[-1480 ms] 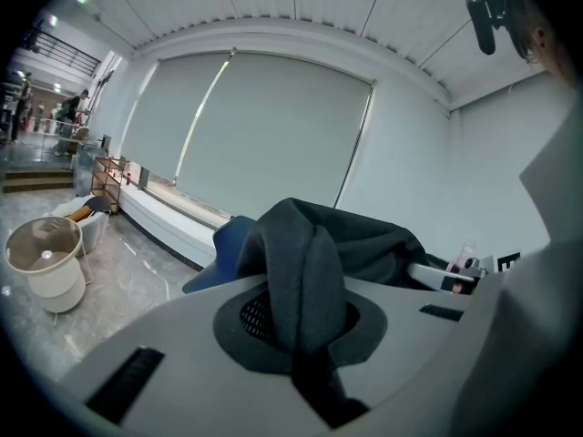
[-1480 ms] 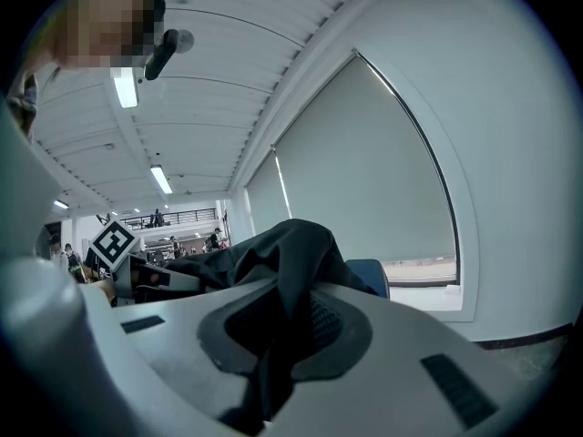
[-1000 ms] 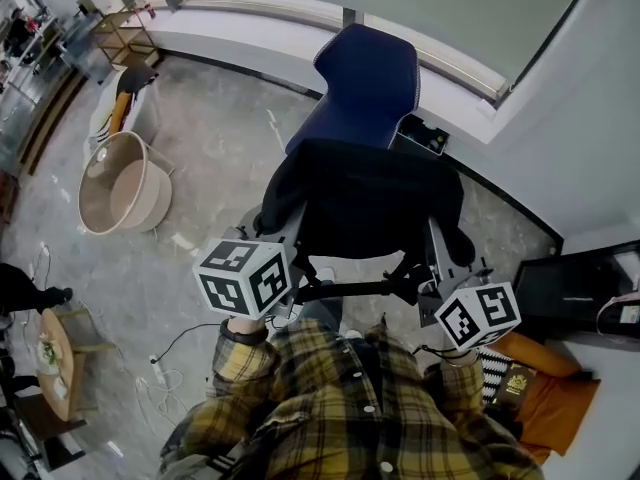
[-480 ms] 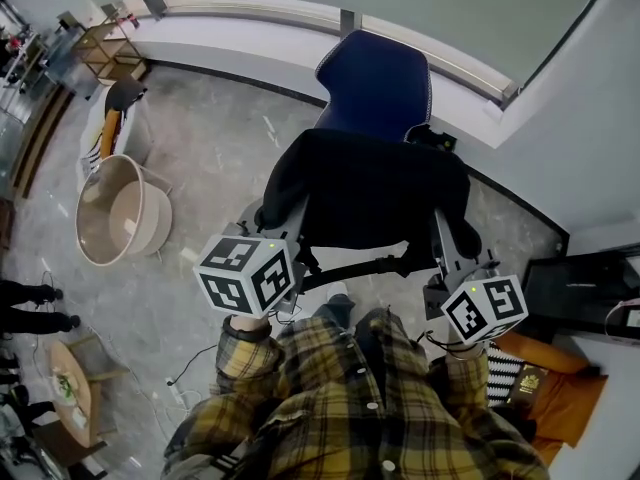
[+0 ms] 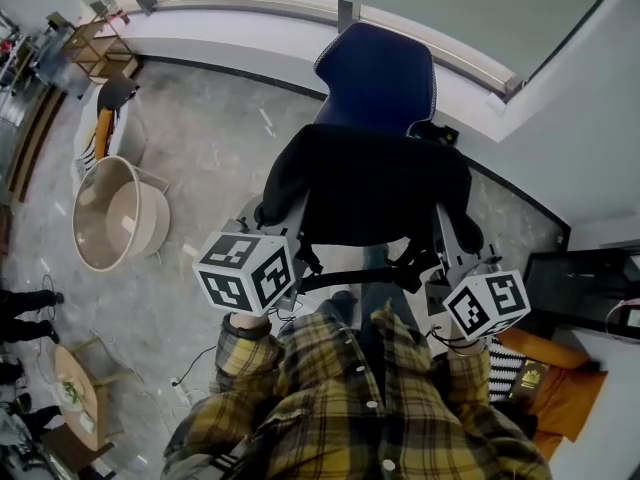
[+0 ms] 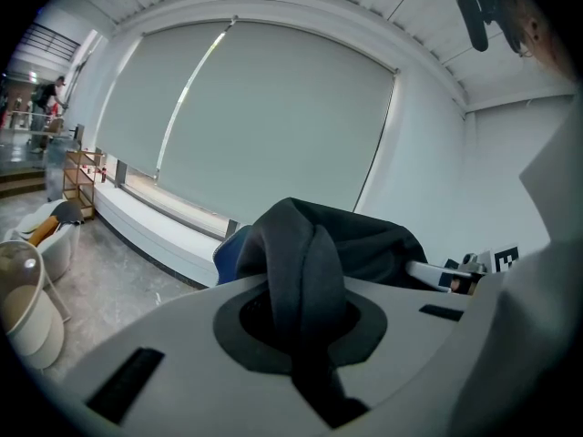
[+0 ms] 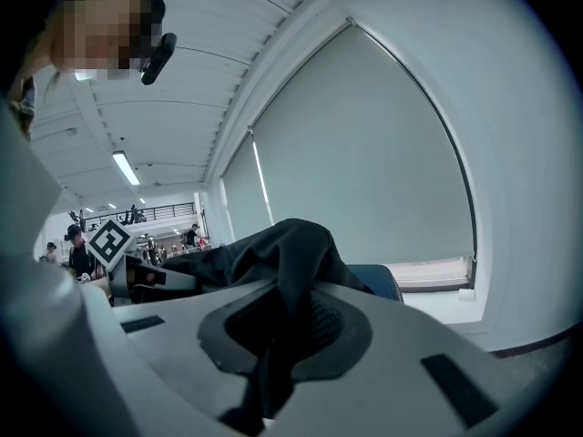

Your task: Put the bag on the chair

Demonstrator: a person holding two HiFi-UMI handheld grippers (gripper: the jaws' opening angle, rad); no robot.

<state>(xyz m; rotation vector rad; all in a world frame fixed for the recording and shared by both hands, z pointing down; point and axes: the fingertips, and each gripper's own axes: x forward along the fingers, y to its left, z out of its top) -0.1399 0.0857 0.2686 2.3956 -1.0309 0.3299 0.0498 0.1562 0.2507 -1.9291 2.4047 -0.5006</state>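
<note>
Your left gripper (image 6: 305, 303) and right gripper (image 7: 284, 321) each pinch a fold of the soft black fabric bag (image 5: 370, 183), slung between them just before the blue upholstered chair (image 5: 378, 73). The carry looks nearly done, with lowering and release left.

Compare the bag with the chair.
The bag is black; the chair is blue with pale edge piping. The bag is limp cloth, bunched and sagging; the chair has a firm, padded shape. The bag hangs pinched by the left gripper and right gripper; nothing grips the chair. Both lie straight ahead of the person.
</note>
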